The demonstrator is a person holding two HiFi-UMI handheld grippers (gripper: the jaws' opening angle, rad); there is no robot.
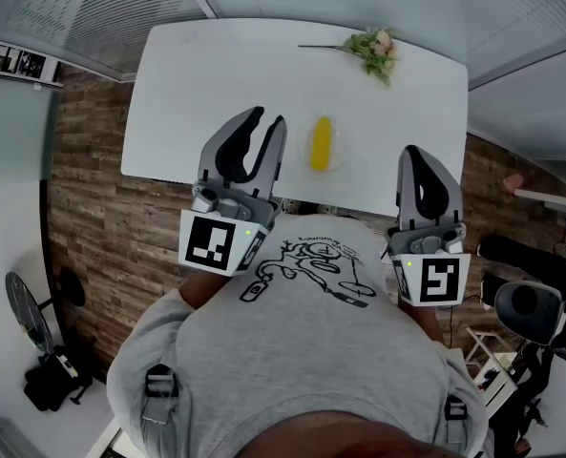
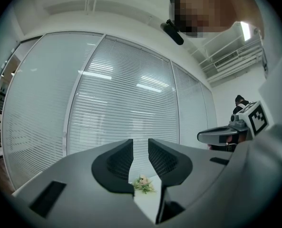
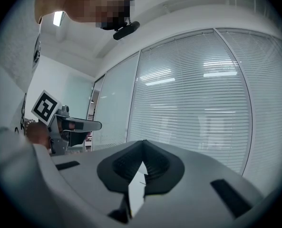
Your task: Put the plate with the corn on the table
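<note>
Corn [image 1: 322, 143], seemingly on its plate [image 1: 339, 155], lies on the table [image 1: 197, 84].
My left gripper [image 1: 268, 118] gapes empty, right gripper [image 1: 411, 151] pinched together; next I'd just back away.

R gripper [image 3: 141, 146] jaws tip-to-tip, L gripper [image 3: 70, 126] w/ marker cube at frame left, window blinds [image 3: 198, 103] behind

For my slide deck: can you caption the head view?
Corn on its plate on the white table, flower sprig beyond; left gripper open, right gripper shut, both empty.
</note>
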